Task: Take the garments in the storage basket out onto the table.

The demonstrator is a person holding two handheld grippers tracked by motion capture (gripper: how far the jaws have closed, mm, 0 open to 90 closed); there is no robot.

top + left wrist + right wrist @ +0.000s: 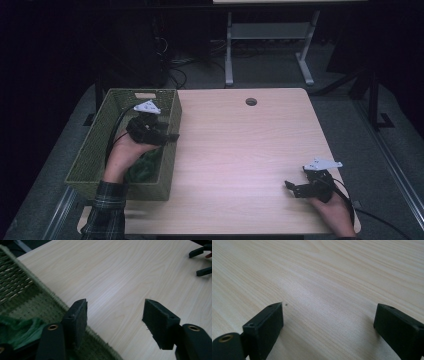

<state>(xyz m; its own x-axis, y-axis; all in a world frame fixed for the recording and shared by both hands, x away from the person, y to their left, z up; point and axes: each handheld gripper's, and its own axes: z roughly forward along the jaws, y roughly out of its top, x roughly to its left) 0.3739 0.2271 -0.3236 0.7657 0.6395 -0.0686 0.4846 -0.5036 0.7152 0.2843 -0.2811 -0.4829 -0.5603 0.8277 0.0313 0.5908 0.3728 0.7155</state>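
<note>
Plaid sleeve (106, 212) and left forearm enter at the bottom edge of the high view and reach up into the basket.

Table (240, 150): light wood top with a round cable hole (251, 102) near its far edge.

Woven green basket (100, 145): rectangular, at the table's left side, long axis running away from the person.

Green cloth (145, 165): crumpled, inside the basket at its near right part, against the right wall. In the left gripper view it lies at lower left (18, 330), below and to the left of the jaws, apart from them.

Left gripper (170, 136): held above the basket's right wall, pointing right toward the open tabletop. Jaws apart, nothing between them; in the left gripper view (115, 320) the bare wood and the basket rim show through the gap. The cloth sits behind and beneath this gripper, not in contact that I can see.

Right gripper (291, 187): at the near right of the table, low over the wood, pointing left. Jaws wide apart (328, 327), holding nothing.
</note>
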